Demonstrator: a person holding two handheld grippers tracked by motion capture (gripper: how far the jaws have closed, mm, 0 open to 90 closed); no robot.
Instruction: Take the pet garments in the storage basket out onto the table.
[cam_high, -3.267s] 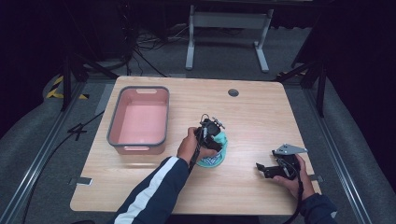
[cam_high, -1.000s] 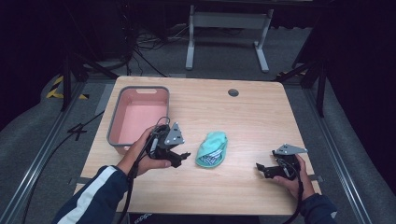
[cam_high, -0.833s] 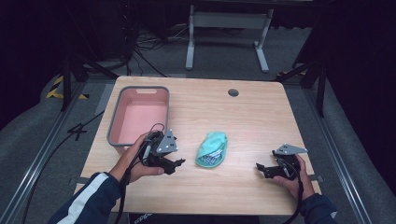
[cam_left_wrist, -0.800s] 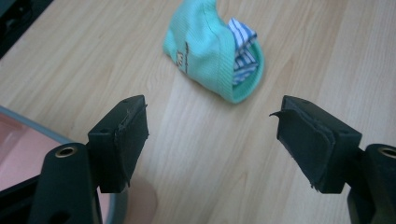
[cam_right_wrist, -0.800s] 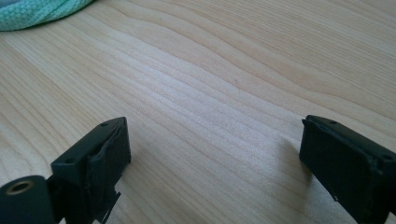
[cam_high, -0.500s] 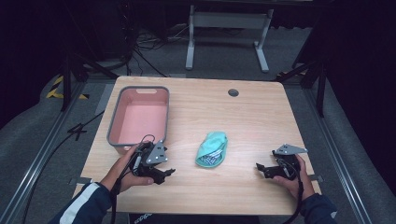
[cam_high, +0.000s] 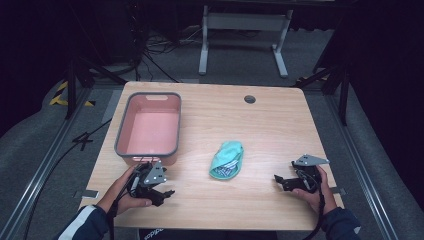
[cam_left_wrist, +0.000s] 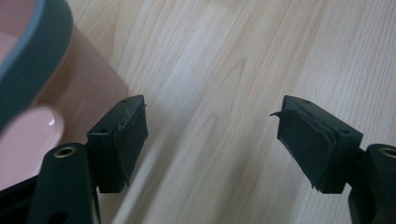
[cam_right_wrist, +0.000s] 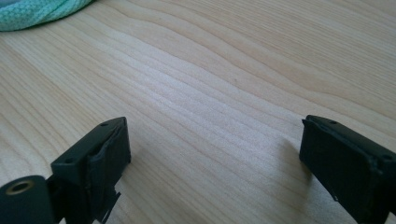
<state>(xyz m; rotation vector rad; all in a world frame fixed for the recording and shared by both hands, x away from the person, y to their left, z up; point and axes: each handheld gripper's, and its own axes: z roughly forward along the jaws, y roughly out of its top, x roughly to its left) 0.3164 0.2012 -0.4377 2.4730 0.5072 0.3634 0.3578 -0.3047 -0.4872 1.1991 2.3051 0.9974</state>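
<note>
A mint-green folded cloth lies on the wooden table near the middle front; its edge also shows as green knit cloth at the top left of the right gripper view. My left gripper rests low at the front left, just in front of the pink bin, well left of the cloth. Its jaws stand open over bare wood in the left gripper view. My right gripper sits at the front right, pointing toward the cloth, open with nothing between its jaws.
The pink bin with a grey rim looks empty; its near wall sits close beside the left jaw. A round cable hole marks the table's far side. Beyond the table are a dark floor, cables and a metal stand.
The left hand left the cloth, moved left and toward the table's front edge, and sank to the tabletop by the bin's near corner. The cloth stays put. The right hand has not moved.
</note>
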